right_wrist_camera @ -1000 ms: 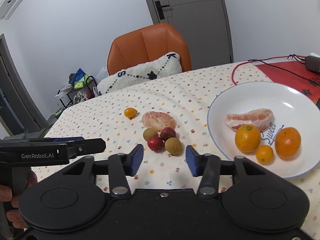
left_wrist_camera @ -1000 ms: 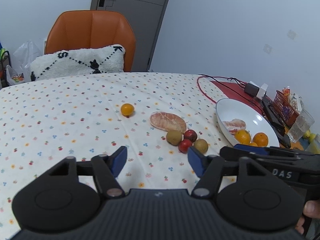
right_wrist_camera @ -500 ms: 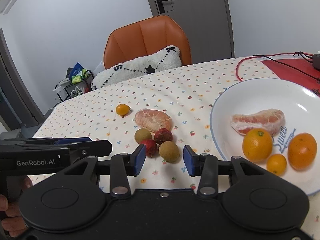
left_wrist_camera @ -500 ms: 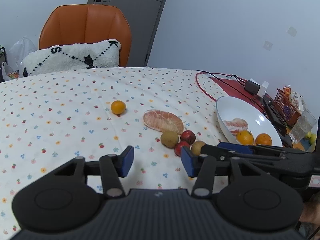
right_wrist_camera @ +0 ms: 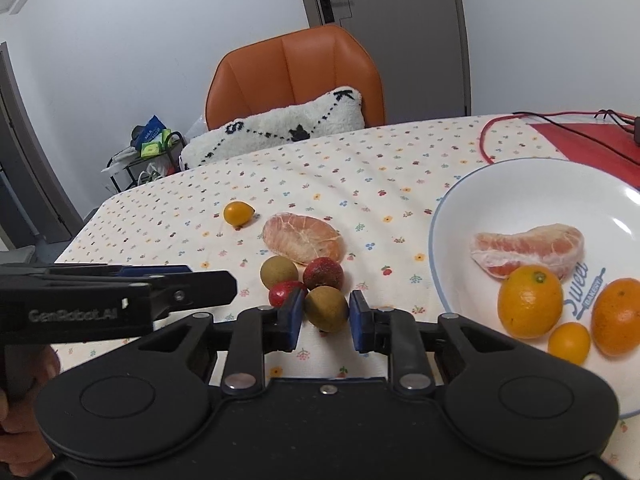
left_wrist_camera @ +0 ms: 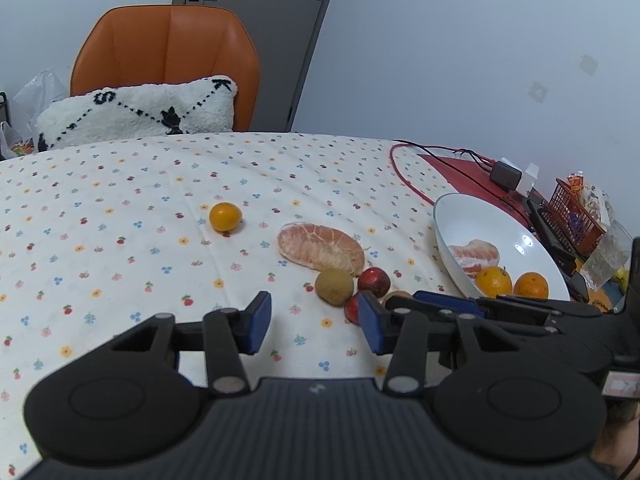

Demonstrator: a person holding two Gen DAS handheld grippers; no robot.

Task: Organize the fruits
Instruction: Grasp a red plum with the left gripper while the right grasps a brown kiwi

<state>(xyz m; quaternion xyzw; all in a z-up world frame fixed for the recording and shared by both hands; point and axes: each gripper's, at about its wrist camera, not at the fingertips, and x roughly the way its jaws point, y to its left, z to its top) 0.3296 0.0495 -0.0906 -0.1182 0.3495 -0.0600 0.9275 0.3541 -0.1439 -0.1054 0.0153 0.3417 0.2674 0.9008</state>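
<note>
Pinching a brown fruit [right_wrist_camera: 326, 307] on the tabletop [right_wrist_camera: 380, 184], the right tongs [right_wrist_camera: 323, 315] show only the right view's plate [right_wrist_camera: 452, 216] lettering "Sweet"; the left tongs [left_wrist_camera: 314, 321], empty, are closing, marked "GenRobot.AI".

Right hand-held gripper [right_wrist_camera: 323, 317] has come down & fwd onto the fruit cluster beside the white plate [right_wrist_camera: 448, 216]. Its blue pads, wide apart w/ bare cloth between them a sec ago, have closed in on the brown longan [right_wrist_camera: 326, 307] nearest the camera; pads now sit at both its sides.

Left hand-held gripper [left_wrist_camera: 314, 323] has also moved in toward the same cluster, lower than before; jaws narrower & closing, nothing between them. Its right pad [left_wrist_camera: 370, 326] now overlaps the red fruit [left_wrist_camera: 352, 309], which was well clear before.
</note>
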